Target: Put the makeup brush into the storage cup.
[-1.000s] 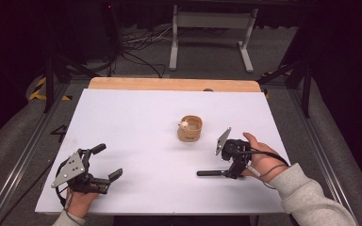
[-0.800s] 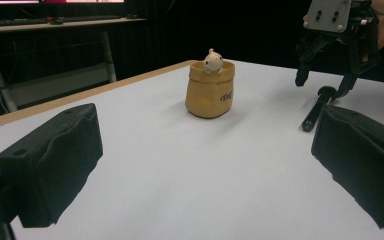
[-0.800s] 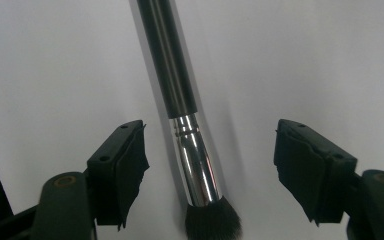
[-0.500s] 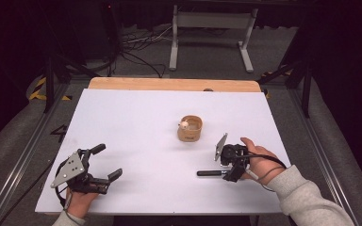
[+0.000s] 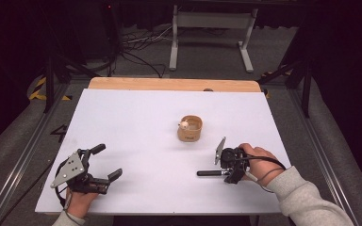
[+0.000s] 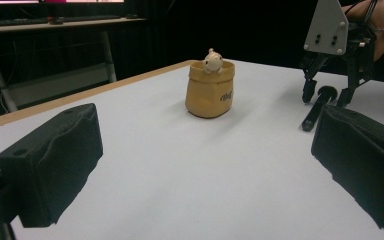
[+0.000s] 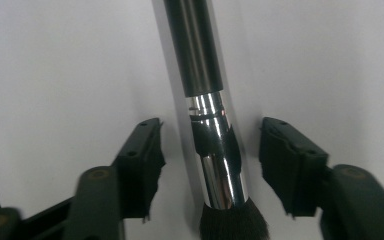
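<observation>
Your right gripper (image 7: 210,165) has just been closing around the brush (image 7: 207,100), pads not yet touching its ferrule, near the white table's (image 5: 136,117) right edge. Your left gripper (image 5: 106,162), jaws apart and empty, rests by the front-left corner, with open surface between; dark floor surrounds the table.

worktop (image 5: 136,122): white, light wood strip at far edge | makeup brush (image 7: 206,100): black handle, shiny silver ferrule, black bristles | pouch (image 6: 210,90): tan with small dark mark | toy figure (image 6: 213,61): cream | right tongs (image 7: 210,167): black | left tongs (image 6: 205,170): black, grey plate
</observation>
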`<state>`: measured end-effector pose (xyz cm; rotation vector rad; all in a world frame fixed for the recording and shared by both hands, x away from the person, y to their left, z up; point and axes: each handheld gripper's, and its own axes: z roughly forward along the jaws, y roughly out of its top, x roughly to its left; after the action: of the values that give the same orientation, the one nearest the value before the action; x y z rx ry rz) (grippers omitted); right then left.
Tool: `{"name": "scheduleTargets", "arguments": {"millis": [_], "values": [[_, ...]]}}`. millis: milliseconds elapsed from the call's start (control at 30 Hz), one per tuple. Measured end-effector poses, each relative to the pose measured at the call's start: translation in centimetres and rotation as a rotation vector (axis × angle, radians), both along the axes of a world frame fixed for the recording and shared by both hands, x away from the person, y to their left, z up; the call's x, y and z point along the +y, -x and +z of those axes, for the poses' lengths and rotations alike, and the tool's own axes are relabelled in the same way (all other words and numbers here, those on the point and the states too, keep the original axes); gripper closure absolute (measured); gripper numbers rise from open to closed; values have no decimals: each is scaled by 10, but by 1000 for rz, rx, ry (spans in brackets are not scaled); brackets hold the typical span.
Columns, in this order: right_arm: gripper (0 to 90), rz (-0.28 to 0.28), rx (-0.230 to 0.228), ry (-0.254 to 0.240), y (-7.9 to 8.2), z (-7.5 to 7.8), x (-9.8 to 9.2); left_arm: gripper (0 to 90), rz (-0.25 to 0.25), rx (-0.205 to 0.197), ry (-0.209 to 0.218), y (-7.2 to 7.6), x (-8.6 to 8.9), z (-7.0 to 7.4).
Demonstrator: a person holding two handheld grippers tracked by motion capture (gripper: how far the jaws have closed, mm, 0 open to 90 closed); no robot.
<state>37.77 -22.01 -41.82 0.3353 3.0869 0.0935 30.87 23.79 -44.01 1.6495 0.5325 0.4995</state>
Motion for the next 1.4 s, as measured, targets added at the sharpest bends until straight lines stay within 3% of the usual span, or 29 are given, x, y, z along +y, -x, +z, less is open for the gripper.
{"name": "scheduleTargets", "arguments": {"millis": [300,800,1033,1400], "values": [[671,16,12,40,0,1,0,11,13,3,-13,0,-1,1],[710,80,-7,59,1,6,5,12,-12,12,-7,-6,-6,4],[710,92,-31,51,0,18,9,36,-57,30,-9,-11,-14,5],[710,132,-49,54,0,41,28,35,-81,36,8,-21,-25,10]]}}
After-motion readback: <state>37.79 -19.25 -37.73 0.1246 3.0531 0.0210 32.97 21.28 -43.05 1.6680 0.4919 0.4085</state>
